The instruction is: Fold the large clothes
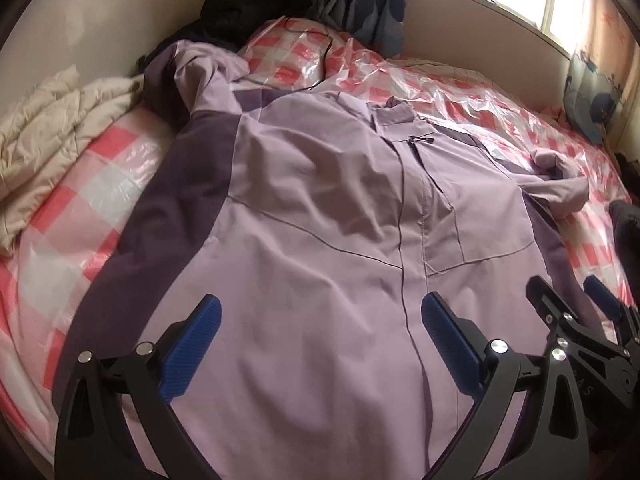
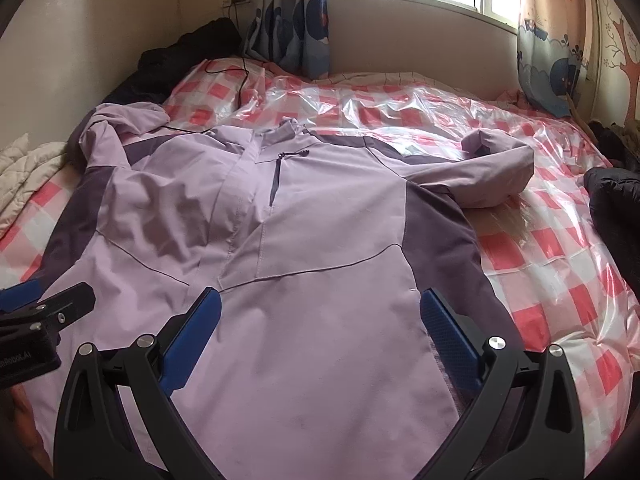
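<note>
A large lilac jacket [image 1: 320, 208] with dark purple side panels lies front up on the bed, collar towards the window, also in the right wrist view [image 2: 320, 208]. One sleeve [image 2: 496, 172] is bent across the bedcover at the right; the other sleeve [image 1: 200, 76] bunches up at the far left. My left gripper [image 1: 320, 320] is open above the jacket's lower left half. My right gripper [image 2: 320, 316] is open above the lower right half, and also shows in the left wrist view [image 1: 568, 296]. Neither holds anything.
The bed has a pink and white checked cover under clear plastic [image 2: 540, 264]. A cream quilt [image 1: 48, 128] lies at the left, dark clothes [image 1: 248, 4] at the far left corner and at the right edge [image 2: 616, 208]. A black cable [image 2: 240, 76] runs across the cover.
</note>
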The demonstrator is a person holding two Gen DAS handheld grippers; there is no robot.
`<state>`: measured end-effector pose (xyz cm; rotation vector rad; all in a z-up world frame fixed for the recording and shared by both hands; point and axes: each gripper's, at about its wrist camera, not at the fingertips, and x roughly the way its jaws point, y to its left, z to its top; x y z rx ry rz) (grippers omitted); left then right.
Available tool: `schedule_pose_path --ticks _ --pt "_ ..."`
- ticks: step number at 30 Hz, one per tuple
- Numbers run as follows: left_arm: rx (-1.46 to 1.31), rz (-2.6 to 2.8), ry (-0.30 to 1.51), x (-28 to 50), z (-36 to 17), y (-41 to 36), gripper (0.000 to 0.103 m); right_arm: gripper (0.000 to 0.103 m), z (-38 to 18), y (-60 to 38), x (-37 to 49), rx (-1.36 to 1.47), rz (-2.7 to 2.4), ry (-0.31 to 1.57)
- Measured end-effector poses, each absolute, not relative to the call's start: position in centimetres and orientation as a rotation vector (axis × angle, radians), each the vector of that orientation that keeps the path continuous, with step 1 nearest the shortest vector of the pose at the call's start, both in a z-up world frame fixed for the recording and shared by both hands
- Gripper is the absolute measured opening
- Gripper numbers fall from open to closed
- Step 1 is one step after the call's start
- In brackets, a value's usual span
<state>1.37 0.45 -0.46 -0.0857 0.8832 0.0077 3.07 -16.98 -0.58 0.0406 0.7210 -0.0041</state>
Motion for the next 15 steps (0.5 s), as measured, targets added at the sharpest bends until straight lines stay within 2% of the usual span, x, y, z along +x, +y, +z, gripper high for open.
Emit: schedule_pose_path --ticks 7,15 --pt "0.026 0.082 0.860 1.7 -0.7 -0.4 0.096 0.096 -0.6 -17.9 3.5 0.066 -0.011 0.750" --pt "0.003 0.052 0.892 2.2 -0.8 -0.6 0.096 0.096 -0.6 -18.0 3.5 0.068 -0.010 0.752"
